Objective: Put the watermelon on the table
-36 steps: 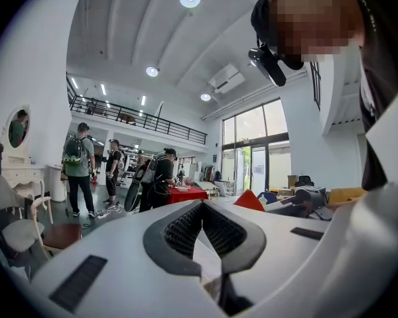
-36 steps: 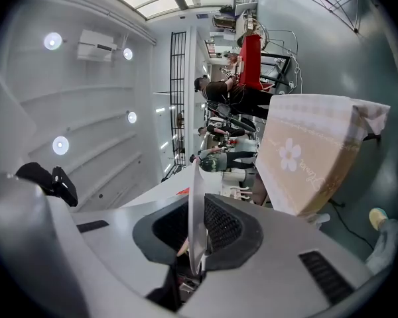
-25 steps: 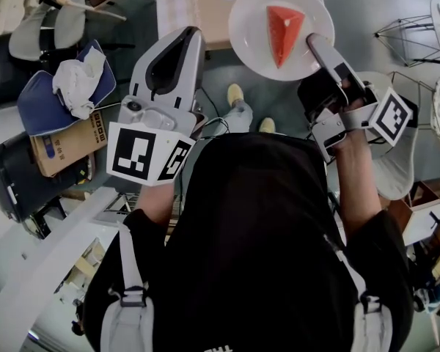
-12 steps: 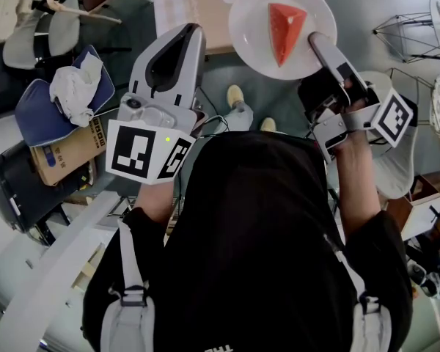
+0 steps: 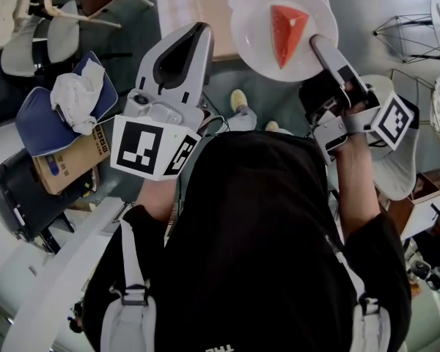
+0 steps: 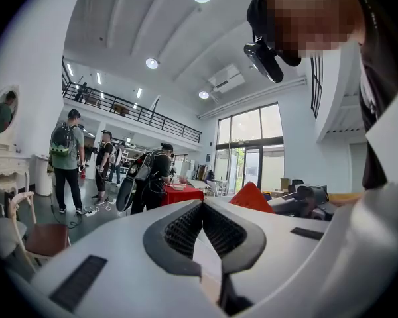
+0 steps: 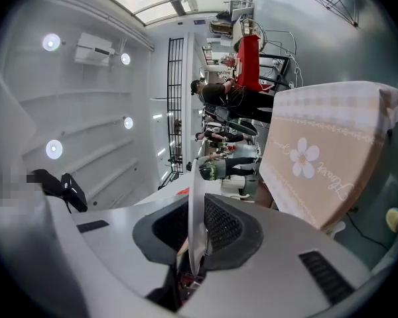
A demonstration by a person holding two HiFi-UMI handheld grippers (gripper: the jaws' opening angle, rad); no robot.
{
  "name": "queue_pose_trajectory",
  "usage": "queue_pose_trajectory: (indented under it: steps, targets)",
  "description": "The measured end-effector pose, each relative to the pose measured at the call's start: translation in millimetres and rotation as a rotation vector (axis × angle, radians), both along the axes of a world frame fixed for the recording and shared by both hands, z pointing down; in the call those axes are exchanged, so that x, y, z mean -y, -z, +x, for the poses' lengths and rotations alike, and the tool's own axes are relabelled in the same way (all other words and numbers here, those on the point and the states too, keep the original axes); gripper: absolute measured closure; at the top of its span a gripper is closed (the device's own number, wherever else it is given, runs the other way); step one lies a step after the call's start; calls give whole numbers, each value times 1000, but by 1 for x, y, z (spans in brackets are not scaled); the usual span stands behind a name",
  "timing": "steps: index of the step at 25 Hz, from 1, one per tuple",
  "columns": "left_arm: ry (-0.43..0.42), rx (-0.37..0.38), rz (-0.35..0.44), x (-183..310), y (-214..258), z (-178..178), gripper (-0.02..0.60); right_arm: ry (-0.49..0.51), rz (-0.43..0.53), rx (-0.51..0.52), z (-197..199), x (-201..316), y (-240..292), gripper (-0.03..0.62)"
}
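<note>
The right gripper was clenched on the near rim of a white plate; in the right gripper view that rim ran edge-on between the two dark pads, pinched at their base. The plate spread out ahead of this gripper's tips and toward the left gripper's side, held roughly level. On it, just beyond the jaws, lay the watermelon, a red wedge with its narrow end pointing back toward the gripper. The plate's far edge overlapped the near corner of the table, which had a beige checked cloth with a white flower print; whether the plate touched the cloth could not be told. In the right gripper view the same table stood ahead of the jaws and off to one side. The left gripper was level beside the plate, its jaws closed tip to tip on nothing, as the left gripper view showed, with the table's edge directly ahead of its tips. From that view the watermelon rose just to the right of the jaws. Well off to the left gripper's outer side sat a blue cushion carrying a crumpled white cloth.
</note>
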State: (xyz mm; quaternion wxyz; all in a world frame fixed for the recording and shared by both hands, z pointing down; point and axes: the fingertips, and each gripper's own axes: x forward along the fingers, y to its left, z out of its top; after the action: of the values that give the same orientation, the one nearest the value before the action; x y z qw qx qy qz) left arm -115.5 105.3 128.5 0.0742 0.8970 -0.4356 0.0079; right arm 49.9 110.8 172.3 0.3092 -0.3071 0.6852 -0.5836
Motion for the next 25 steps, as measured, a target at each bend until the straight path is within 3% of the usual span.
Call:
queue_pose_trajectory:
  steps: [6, 25]
  targets:
    - [-12, 35, 36, 6, 6, 1, 569, -5, 12, 7, -5, 3, 3, 549]
    - [12, 21, 56, 18, 15, -10, 569, 33, 44, 29, -24, 25, 11, 549]
